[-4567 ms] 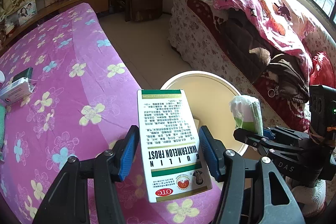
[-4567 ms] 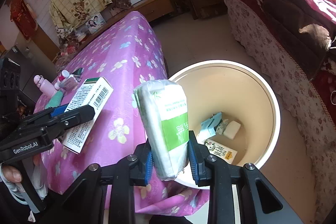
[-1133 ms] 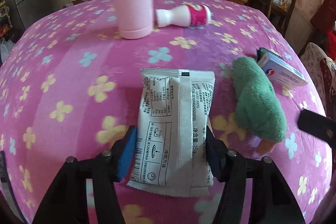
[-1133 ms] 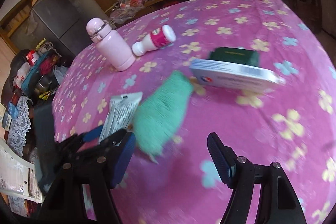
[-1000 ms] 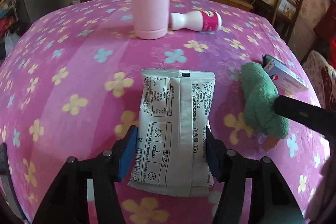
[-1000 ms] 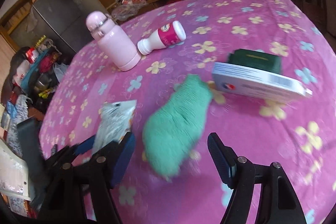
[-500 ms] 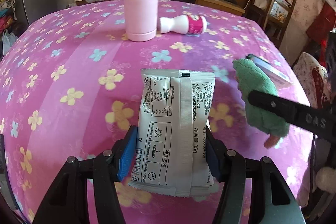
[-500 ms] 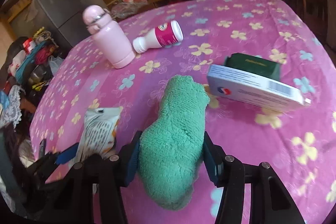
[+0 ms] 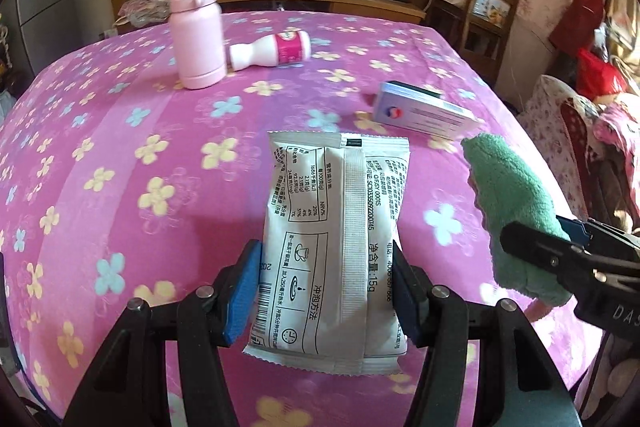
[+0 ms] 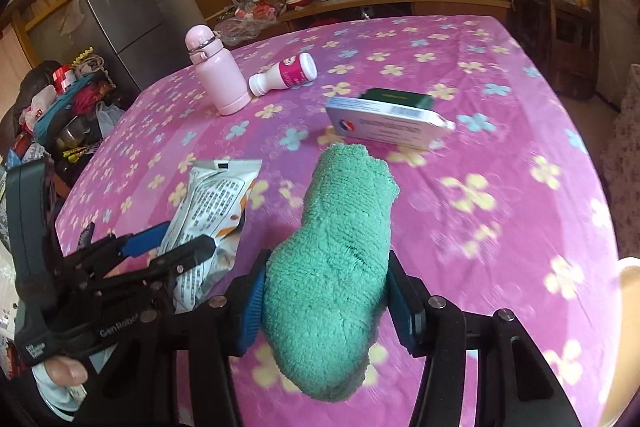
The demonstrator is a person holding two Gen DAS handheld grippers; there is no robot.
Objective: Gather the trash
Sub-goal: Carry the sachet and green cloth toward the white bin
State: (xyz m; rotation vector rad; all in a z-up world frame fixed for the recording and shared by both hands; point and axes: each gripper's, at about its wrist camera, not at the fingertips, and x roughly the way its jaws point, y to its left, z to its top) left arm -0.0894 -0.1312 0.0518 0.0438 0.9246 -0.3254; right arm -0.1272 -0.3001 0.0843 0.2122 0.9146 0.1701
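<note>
In the left wrist view the pink flask (image 9: pixel 197 27) stands upright at about ten o'clock on the flowered surface (image 9: pixel 100 131), with the small white and pink bottle (image 9: pixel 272 55) lying on its side just beside it at eleven; neither has shifted over the last second; at six o'clock the left claw (image 9: pixel 326 291) is closed on the white packet (image 9: pixel 334 239), its blue pads pressed to both long edges as they were a second ago, and the packet now hangs clear above the cloth rather than low over it; further right, at one o'clock, the white medicine box (image 9: pixel 424 115) lies flat with a dark green box behind it; at three o'clock the green cloth (image 9: pixel 516 211) shows in the grip of the other tool. In the right wrist view the change is plain: a second ago the right claw (image 10: pixel 326 303) stood open around the green cloth (image 10: pixel 336 267) as it lay on the surface; now it is closed on it and the cloth is raised, its far end pointing toward twelve o'clock; a pale curved edge, perhaps the bin (image 10: pixel 628 269), shows at three o'clock. Both claws now carry something, so I judge the pickup done and the carry to the bin next.
</note>
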